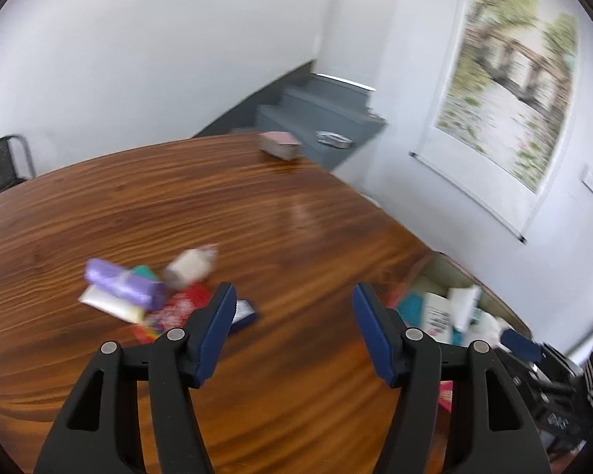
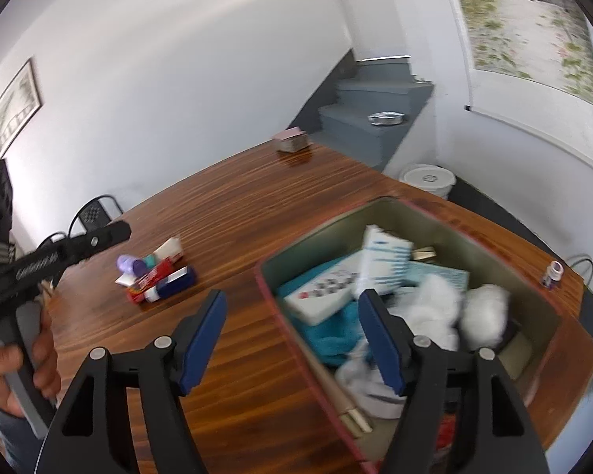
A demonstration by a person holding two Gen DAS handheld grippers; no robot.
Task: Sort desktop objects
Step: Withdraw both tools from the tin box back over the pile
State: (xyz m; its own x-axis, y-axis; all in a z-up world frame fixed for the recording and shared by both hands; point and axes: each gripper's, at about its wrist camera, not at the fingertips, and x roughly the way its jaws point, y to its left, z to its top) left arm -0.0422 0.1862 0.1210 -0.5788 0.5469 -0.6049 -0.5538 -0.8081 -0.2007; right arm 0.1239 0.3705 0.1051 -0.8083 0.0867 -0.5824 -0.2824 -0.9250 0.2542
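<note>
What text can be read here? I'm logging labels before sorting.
None can be read.
White box in the bin: blue print, blurred.
Remote: button marks, too small.
Red pack in the pile: print blurred.
Small bottle: label too small.

White walls (image 2: pixel 178 59), grey stairs (image 2: pixel 375 94)
</note>
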